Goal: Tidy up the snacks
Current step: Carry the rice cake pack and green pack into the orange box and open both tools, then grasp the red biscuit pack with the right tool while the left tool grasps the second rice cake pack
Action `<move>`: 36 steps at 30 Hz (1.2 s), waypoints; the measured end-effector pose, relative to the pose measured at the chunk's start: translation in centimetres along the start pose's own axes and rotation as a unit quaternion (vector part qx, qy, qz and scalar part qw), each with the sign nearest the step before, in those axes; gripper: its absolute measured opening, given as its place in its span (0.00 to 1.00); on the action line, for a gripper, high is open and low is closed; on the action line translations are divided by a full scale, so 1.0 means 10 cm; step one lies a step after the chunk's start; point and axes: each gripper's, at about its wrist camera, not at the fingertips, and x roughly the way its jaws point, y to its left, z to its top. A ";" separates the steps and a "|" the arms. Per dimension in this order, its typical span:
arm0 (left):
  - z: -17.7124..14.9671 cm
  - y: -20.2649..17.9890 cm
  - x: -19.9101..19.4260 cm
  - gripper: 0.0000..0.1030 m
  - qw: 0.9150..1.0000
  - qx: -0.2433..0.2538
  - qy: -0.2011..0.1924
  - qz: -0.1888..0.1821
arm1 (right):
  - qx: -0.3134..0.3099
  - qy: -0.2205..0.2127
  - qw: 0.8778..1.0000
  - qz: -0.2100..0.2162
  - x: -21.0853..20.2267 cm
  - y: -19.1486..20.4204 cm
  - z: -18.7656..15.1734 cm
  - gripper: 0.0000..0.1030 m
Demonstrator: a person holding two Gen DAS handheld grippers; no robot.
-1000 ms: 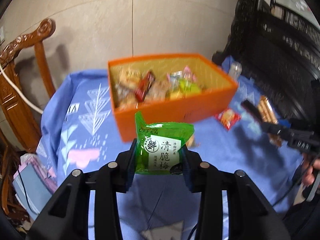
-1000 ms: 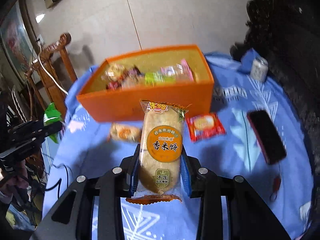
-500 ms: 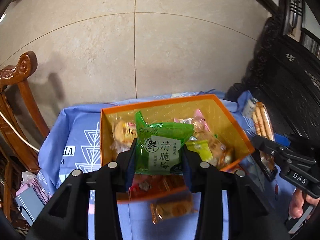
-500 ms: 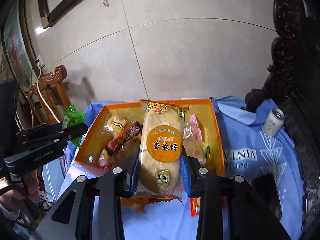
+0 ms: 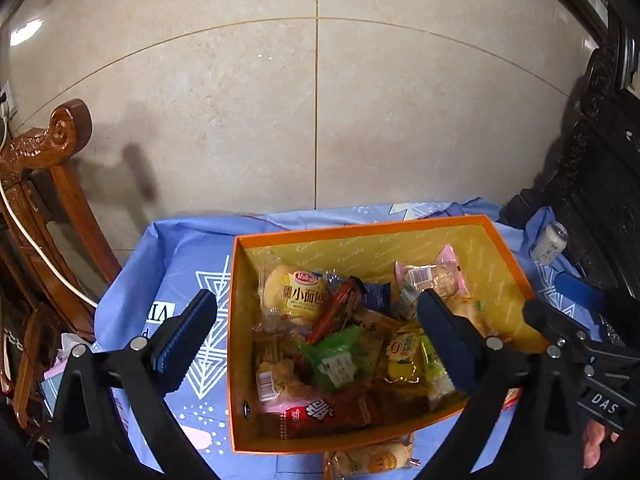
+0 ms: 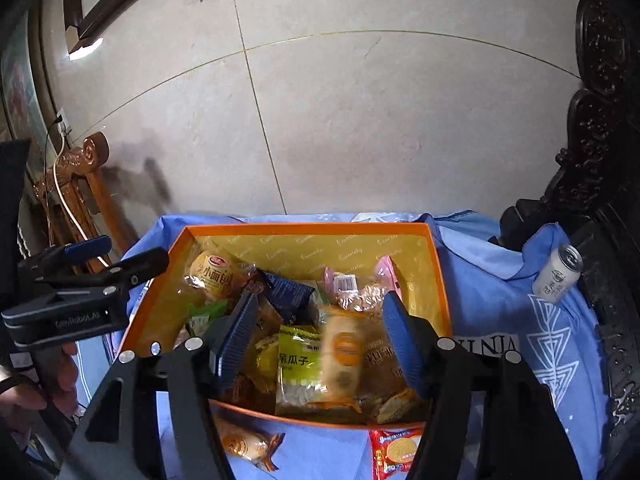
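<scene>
The orange box (image 5: 360, 230) of snacks stands on the blue cloth, right under both grippers. My left gripper (image 5: 314, 298) hangs over its left half, jaws opening wide with nothing between them. The green plum packet (image 5: 340, 356) lies loose on the pile inside. Over the box's near half, the jaws of my right gripper (image 6: 320, 304) are opening. The rice-cracker packet (image 6: 340, 356) shows blurred between them, free of both pads, dropping onto the snacks. Each gripper also shows in the other's view: the left gripper (image 6: 136, 250) and the right gripper (image 5: 552, 300).
On the cloth before the box lie a small bread packet (image 6: 244, 444) and a red cracker packet (image 6: 396, 452). A white can (image 6: 560, 276) stands at the right by dark carved furniture. A wooden chair (image 5: 52, 152) stands at the left, with a tiled wall behind.
Both grippers moved forward from before the box to over it, then opened. The green packet left the left jaws and lies in the box; the rice-cracker packet has slipped out of the right jaws.
</scene>
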 end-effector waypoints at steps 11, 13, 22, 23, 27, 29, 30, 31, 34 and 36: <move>-0.22 -0.01 -0.30 0.96 1.000 -0.010 0.004 -0.020 | 0.002 -0.005 1.000 -0.011 -0.36 -0.10 -0.30 0.63; -0.32 0.01 -0.38 0.96 1.000 -0.012 0.000 -0.023 | 0.004 -0.005 1.000 -0.017 -0.47 -0.19 -0.46 0.64; -1.09 0.12 -0.54 0.96 0.998 -0.040 0.034 -0.036 | 0.021 0.075 0.996 -0.035 -0.45 -0.57 -1.43 0.66; -1.17 0.13 -0.53 0.96 0.997 -0.043 0.043 -0.038 | 0.020 0.081 0.996 -0.034 -0.41 -0.58 -1.50 0.66; -1.40 0.15 -0.49 0.96 0.996 -0.044 0.065 -0.037 | 0.028 0.099 0.994 -0.022 -0.22 -0.62 -1.64 0.71; -1.47 0.16 -0.48 0.96 0.996 -0.042 0.071 -0.037 | 0.022 0.107 0.994 -0.020 -0.10 -0.65 -1.65 0.73; -1.51 0.17 -0.48 0.96 0.996 -0.040 0.074 -0.035 | 0.015 0.112 0.993 -0.022 -0.02 -0.65 -1.65 0.74; -1.53 0.17 -0.48 0.96 0.996 -0.038 0.076 -0.034 | 0.009 0.118 0.993 -0.024 0.05 -0.66 -1.63 0.74; -1.56 0.17 -0.46 0.96 0.996 -0.033 0.081 -0.025 | -0.001 0.127 0.991 -0.028 0.24 -0.68 -1.59 0.74; -1.57 0.20 -0.44 0.96 0.996 -0.035 0.085 -0.023 | -0.005 0.134 0.990 -0.032 0.35 -0.71 -1.57 0.74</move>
